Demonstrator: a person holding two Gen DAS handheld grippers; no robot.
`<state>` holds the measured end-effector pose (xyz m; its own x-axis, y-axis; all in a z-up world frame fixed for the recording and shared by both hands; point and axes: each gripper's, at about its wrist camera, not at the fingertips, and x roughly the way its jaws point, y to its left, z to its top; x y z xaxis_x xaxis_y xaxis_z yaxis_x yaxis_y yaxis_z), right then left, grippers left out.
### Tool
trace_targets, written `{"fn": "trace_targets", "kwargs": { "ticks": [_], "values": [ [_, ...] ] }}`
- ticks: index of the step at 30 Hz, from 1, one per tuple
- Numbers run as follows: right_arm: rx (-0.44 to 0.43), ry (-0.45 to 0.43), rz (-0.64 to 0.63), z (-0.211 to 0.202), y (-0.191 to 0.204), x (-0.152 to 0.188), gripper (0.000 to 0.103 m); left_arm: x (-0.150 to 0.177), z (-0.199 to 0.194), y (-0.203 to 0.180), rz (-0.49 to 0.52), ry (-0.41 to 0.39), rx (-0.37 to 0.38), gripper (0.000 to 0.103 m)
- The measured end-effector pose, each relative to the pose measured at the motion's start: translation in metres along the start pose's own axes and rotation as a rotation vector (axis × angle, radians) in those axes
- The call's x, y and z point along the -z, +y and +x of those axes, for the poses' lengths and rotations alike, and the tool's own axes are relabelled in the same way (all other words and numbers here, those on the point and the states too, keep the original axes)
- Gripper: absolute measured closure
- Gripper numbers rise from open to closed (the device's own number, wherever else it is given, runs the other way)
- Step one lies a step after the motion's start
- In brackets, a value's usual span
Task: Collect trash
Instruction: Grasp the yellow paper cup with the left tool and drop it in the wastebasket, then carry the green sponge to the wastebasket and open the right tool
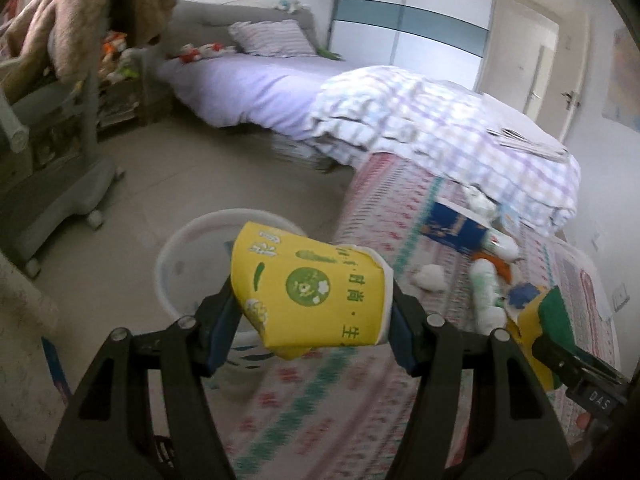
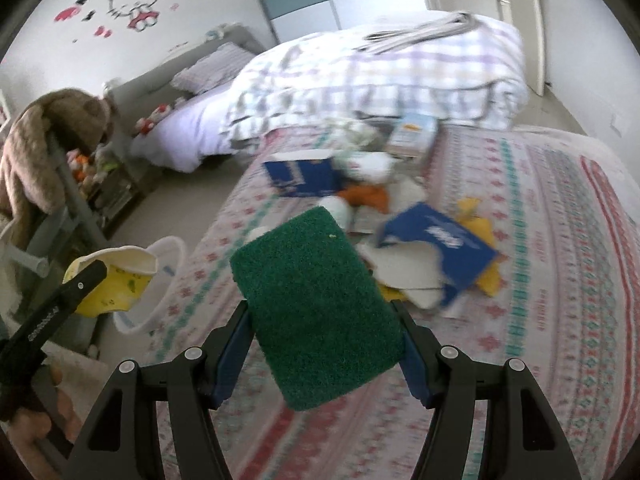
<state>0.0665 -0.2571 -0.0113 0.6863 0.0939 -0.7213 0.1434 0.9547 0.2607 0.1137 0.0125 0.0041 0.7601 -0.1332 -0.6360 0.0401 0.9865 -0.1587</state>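
I have the crushed yellow paper cup (image 1: 310, 300) clamped in my left gripper (image 1: 312, 316) at frame centre, above the white plastic bin (image 1: 176, 248), the right gripper (image 2: 324, 332) clutches a green scouring sponge (image 2: 316, 320), so next comes dropping both in.

Left gripper (image 1: 312, 312) holds a paper cup (image 1: 312, 292) between its fingers, above the edge of the near bed (image 1: 360, 400), with the bin (image 1: 188, 256) on the floor just behind and left of the cup. Right gripper (image 2: 324, 344) holds a sponge (image 2: 316, 312) over the same bed. Trash pile (image 2: 400, 232) lies on the bed beyond the sponge: boxes, a bottle, torn card. Folded quilt (image 2: 380, 76) sits behind the pile. Far bed (image 1: 260, 88) stands behind, across the floor.
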Motion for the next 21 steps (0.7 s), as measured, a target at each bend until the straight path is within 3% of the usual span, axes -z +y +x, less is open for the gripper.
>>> {"fn": "trace_targets", "kwargs": {
  "ticks": [12,14,16,21],
  "values": [
    [-0.045,0.03,-0.113,0.026,0.064,0.0,0.035,-0.002,0.019,0.048,-0.082,0.008,-0.078,0.036],
    [-0.045,0.031,-0.125,0.028,0.069,0.001,0.035,-0.003,0.023,0.051,-0.083,0.034,-0.102,0.032],
    [-0.047,0.035,-0.132,0.03,0.072,-0.001,0.035,-0.001,0.021,0.056,-0.102,0.051,-0.115,0.018],
    [-0.07,0.044,-0.14,0.037,0.086,-0.01,0.035,0.005,0.013,0.074,-0.131,0.102,-0.184,0.013]
  ]
}}
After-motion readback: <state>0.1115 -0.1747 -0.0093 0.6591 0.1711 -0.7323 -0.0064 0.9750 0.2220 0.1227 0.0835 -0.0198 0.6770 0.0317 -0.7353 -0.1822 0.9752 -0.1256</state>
